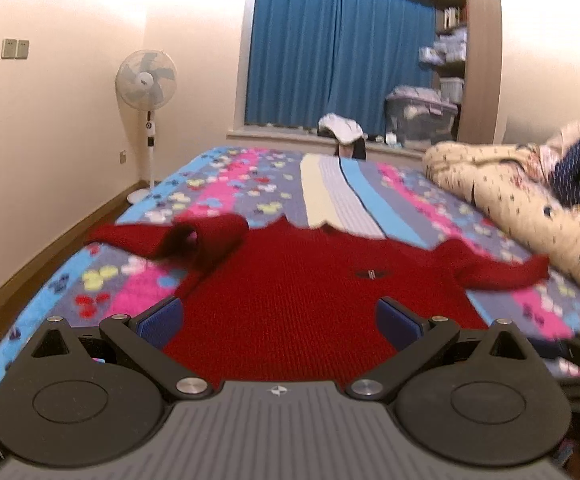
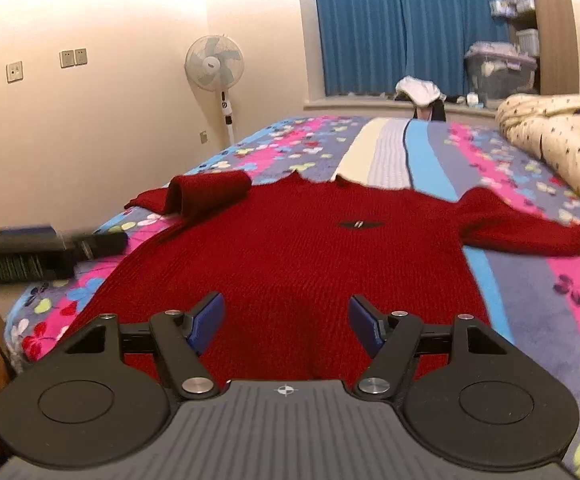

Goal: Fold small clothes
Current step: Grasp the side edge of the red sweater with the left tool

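A small red knit sweater [image 1: 290,280] lies flat, front up, on the bed, neck towards the far end; it also shows in the right wrist view [image 2: 290,248]. Its left sleeve [image 1: 206,240] is bunched and rolled near the shoulder. Its right sleeve [image 1: 501,272] stretches out to the right. My left gripper [image 1: 278,318] is open and empty, just above the sweater's hem. My right gripper [image 2: 286,320] is open and empty, also above the hem area. The left gripper's body [image 2: 42,248] shows at the left edge of the right wrist view.
The bed has a flowered sheet [image 1: 122,280] with blue, pink and grey stripes. A cream quilt [image 1: 521,200] is heaped at the right. A standing fan [image 1: 146,80] is by the left wall. Blue curtains [image 1: 337,48], a windowsill with clutter and shelves stand behind.
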Demonstrator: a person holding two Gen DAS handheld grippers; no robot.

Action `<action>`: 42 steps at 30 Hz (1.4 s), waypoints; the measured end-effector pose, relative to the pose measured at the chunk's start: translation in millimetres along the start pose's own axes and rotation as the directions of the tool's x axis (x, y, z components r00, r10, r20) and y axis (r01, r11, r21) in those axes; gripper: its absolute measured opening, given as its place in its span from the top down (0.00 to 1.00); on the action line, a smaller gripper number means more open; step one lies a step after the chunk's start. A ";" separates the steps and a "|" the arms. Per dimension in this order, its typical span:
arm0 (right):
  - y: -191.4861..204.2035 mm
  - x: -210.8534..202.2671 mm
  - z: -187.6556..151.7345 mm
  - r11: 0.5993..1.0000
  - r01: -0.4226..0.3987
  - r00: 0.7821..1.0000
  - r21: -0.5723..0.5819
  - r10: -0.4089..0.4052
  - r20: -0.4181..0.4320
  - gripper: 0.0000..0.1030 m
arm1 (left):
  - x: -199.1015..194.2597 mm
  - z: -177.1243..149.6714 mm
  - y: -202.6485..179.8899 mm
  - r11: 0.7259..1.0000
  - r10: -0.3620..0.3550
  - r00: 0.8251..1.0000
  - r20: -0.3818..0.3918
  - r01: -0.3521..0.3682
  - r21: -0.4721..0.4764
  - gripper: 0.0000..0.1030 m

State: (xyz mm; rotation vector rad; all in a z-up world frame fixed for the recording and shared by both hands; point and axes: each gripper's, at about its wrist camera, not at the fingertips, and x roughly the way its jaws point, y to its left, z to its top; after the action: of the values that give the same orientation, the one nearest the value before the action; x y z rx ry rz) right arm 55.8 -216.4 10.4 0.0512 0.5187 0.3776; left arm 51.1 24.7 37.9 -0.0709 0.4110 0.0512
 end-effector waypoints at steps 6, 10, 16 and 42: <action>-21.4 -0.4 32.2 0.999 -0.002 1.000 0.035 0.001 0.030 0.42 | 57.1 68.7 51.2 0.996 0.081 0.995 0.054 -0.082 0.018 0.00; -41.8 0.6 72.7 1.000 -0.002 0.992 -0.018 0.004 0.125 0.50 | 121.0 104.0 100.6 0.993 0.117 0.993 0.009 -0.117 -0.008 0.12; -81.8 46.8 122.3 0.997 0.056 0.988 -0.057 -0.047 0.149 0.62 | 213.9 98.3 163.9 0.978 0.203 0.969 -0.141 -0.207 -0.015 0.54; -82.3 227.9 108.1 0.996 -0.083 0.995 -0.027 0.081 -0.057 0.60 | 374.5 50.4 247.0 0.904 0.221 0.915 -0.338 -0.322 -0.282 0.23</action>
State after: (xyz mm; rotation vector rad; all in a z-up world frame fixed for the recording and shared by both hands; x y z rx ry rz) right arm 319.7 -204.8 -15.5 0.0342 0.5670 0.4679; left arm 398.2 288.0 -80.6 -0.3593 0.7128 0.3955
